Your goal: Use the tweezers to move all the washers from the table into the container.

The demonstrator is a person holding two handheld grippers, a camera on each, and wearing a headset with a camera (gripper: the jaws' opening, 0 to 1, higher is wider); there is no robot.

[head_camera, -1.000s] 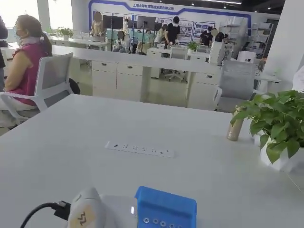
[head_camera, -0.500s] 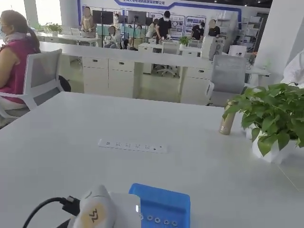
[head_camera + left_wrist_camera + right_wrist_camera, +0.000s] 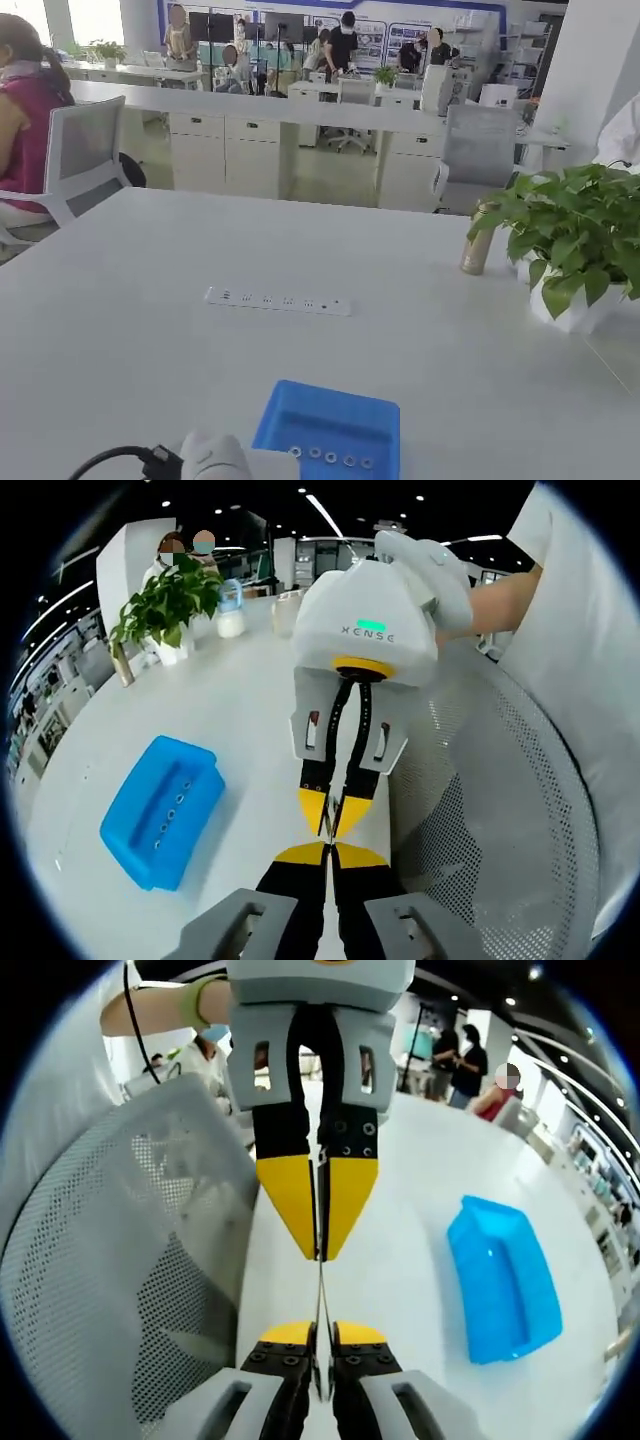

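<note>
Facing tip to tip, your left gripper point(image 3: 328, 858) and right gripper point(image 3: 322, 1340) both keep jaws pressed narrow on the thin tweezers point(image 3: 320, 1290). Washers point(image 3: 330, 458) lie in a row in the blue container point(image 3: 320, 415).

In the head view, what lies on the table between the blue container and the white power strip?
Nothing. In the head view, the white table between the blue container and the power strip is bare.
</note>
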